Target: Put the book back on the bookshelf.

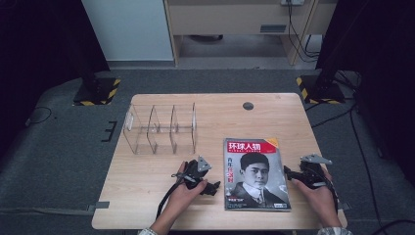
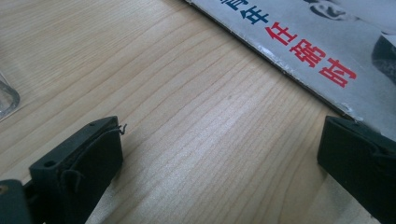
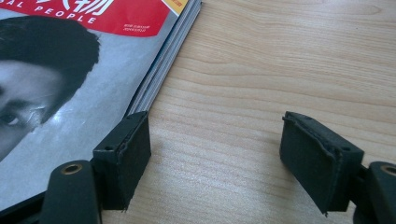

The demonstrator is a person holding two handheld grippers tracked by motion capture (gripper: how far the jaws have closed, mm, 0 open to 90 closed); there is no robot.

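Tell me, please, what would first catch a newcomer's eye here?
The magazine with its red title lies flat at the table's front right. A clear rack stands behind it to the left. An open gripper flanks each side of the magazine: left gripper, right gripper.

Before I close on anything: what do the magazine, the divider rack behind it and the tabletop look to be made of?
Magazine: paper with a glossy cover, judging by the sheen and the stacked page edges in the right gripper view.
Divider rack: clear rigid plastic, probably acrylic; the table shows through its walls.
Tabletop: pale wood or wood-look laminate, matte, with straight grain lines.
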